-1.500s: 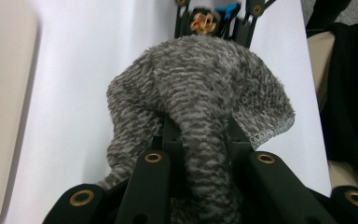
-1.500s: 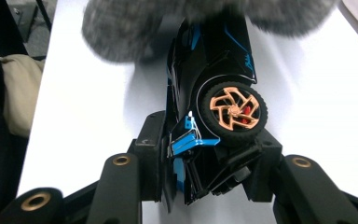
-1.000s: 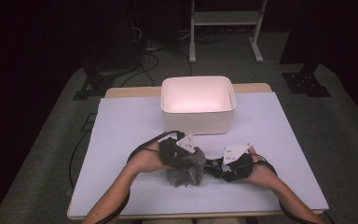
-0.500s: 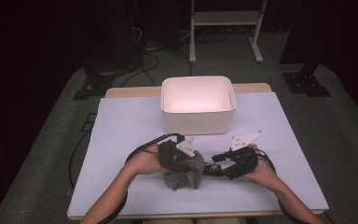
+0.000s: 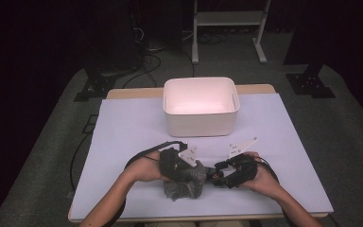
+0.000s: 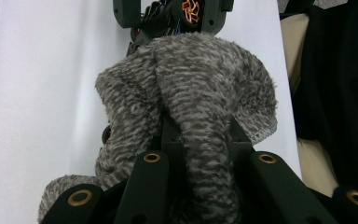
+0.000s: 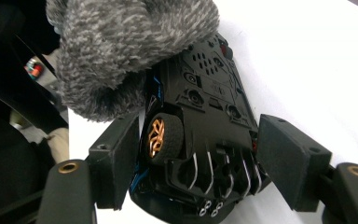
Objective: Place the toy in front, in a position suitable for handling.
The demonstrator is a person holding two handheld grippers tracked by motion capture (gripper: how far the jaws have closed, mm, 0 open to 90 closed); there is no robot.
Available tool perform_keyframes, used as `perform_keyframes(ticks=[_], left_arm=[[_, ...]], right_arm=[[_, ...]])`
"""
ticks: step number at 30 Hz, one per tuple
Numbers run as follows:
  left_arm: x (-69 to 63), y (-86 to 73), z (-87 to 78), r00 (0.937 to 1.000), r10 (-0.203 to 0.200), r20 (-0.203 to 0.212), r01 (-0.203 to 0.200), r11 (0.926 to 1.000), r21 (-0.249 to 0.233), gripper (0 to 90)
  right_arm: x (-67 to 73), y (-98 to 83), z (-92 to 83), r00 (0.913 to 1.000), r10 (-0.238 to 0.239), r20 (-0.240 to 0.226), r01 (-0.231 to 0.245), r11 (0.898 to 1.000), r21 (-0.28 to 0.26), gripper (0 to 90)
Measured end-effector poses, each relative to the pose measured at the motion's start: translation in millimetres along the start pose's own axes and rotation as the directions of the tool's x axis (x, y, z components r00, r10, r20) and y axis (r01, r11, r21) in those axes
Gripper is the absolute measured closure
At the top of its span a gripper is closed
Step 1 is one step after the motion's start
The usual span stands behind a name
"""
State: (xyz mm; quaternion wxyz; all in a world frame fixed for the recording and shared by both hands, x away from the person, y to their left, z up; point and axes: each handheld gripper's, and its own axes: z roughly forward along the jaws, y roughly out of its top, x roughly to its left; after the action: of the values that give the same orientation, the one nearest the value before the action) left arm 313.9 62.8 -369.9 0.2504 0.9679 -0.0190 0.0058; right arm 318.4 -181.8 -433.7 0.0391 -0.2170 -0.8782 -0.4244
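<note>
A grey fuzzy cloth point(image 5: 183, 185) lies bunched at the table's front, pulled over one end of a black toy car point(image 5: 213, 174). My left gripper point(image 5: 194, 176) is shut on a fold of the cloth point(image 6: 200, 93), which drapes between and over its jaws point(image 6: 200, 135). The car point(image 7: 209, 107) lies underside up with a gold-spoked wheel point(image 7: 161, 135) showing. My right gripper point(image 7: 198, 158) straddles its bare end; its jaws have just been opening and the pads stand slightly off the car's sides. The cloth point(image 7: 121, 51) hides the car's far end.
A white plastic bin point(image 5: 201, 124) stands behind my hands at the table's middle back. A pale sheet point(image 5: 123, 132) covers the table, whose front edge runs just under the forearms. Dark floor, cables and a metal stand point(image 5: 227, 28) lie beyond.
The right gripper has tipped, its grey plate swinging up and to the right, and its jaws have spread. The left gripper and the cloth bundle have stayed in place.
</note>
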Motion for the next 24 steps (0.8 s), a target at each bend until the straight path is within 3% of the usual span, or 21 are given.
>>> perform_keyframes(ticks=[6,7,9,13,16,19,22,24], left_arm=[[-7.1,-3.8,3.7,0.9992,0.011,0.037,-0.012,0.9998,0.014,74.3],[-8.0,-4.3,4.6,0.9994,0.012,0.031,-0.013,0.9996,0.025,74.1],[-8.0,-5.6,7.3,0.9997,0.011,0.024,-0.011,0.9994,0.032,73.9],[-8.8,-6.7,12.1,0.9994,0.009,0.032,-0.010,0.9995,0.030,73.9],[-8.0,-7.4,12.8,0.9997,0.010,0.021,-0.011,0.9996,0.027,73.8],[-6.2,-7.1,11.2,0.9999,0.007,0.010,-0.007,0.9998,0.017,73.9],[-3.9,-6.8,12.7,1.0000,0.003,0.005,-0.003,1.0000,0.008,74.0],[-2.7,-6.1,14.1,1.0000,0.001,-0.003,-0.001,1.0000,-0.001,74.1]], right_arm=[[7.5,-3.0,-3.4,1.0000,0.005,0.008,-0.005,1.000,-0.001,29.3],[9.1,-3.3,-4.6,0.9999,0.005,0.015,-0.005,1.000,-0.005,25.9],[13.1,-3.9,-2.2,0.9978,-0.034,0.056,0.033,0.999,0.035,17.4],[18.9,-10.7,5.8,0.9923,-0.083,0.092,0.078,0.995,0.058,19.4],[22.6,-12.3,9.0,0.9889,-0.118,0.091,0.113,0.992,0.054,19.0],[25.2,-11.2,13.9,0.9767,-0.198,0.082,0.193,0.979,0.069,17.3],[24.8,-13.7,22.5,0.9473,-0.293,0.130,0.277,0.953,0.125,21.4],[22.2,-15.1,22.5,0.9405,-0.319,0.118,0.306,0.945,0.114,22.0]])
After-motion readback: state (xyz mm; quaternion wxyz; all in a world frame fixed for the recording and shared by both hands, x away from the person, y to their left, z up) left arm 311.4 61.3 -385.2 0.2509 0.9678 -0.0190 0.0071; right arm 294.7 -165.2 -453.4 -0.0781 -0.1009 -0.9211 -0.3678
